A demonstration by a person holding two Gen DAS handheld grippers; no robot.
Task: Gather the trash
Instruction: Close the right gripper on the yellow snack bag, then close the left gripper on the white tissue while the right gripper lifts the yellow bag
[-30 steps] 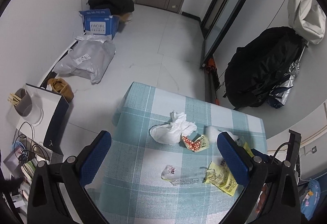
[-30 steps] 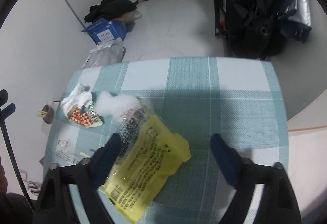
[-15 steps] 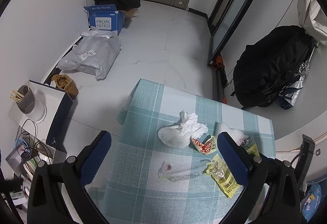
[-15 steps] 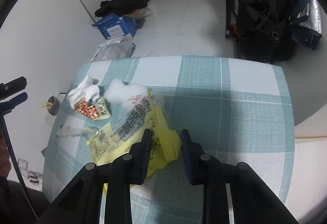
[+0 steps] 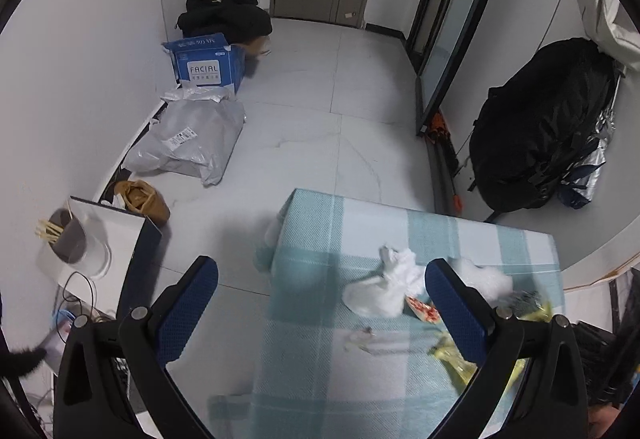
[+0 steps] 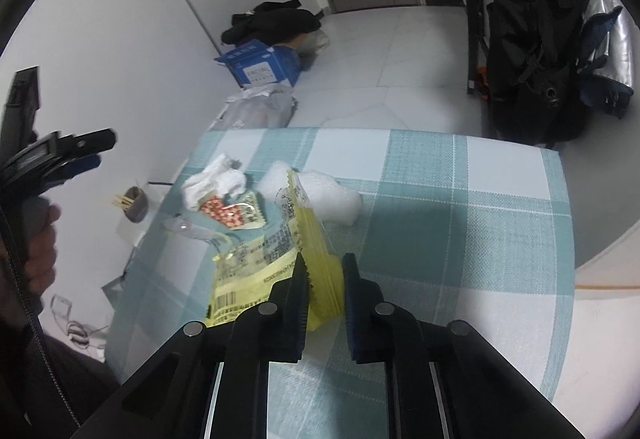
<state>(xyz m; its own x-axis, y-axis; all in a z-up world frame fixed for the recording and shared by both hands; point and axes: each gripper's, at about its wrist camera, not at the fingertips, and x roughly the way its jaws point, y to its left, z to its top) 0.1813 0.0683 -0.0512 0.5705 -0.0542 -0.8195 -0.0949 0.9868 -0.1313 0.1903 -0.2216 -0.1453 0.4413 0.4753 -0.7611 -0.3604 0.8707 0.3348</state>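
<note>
My right gripper (image 6: 324, 271) is shut on a yellow plastic wrapper (image 6: 280, 251) and holds it lifted over the checked tablecloth (image 6: 460, 223). On the cloth lie crumpled white tissue (image 6: 214, 181), a red-and-white packet (image 6: 230, 213), a white foam wad (image 6: 320, 195) and a clear wrapper (image 6: 188, 229). My left gripper (image 5: 322, 299) is open and empty, above the table's left edge; it also shows at the left of the right wrist view (image 6: 76, 155). The left wrist view shows the tissue (image 5: 384, 287), the packet (image 5: 422, 309) and the yellow wrapper (image 5: 456, 359).
On the floor lie a blue cardboard box (image 5: 208, 63), a grey mailing bag (image 5: 188, 147), black clothes (image 5: 224, 17) and a brown bag (image 5: 140, 199). A black backpack (image 5: 540, 123) stands by the right wall. A cup with sticks (image 5: 68, 239) sits on a low box at left.
My right gripper closed on the yellow wrapper and lifted it off the cloth. My left gripper moved back and left, away from the trash, staying open.
</note>
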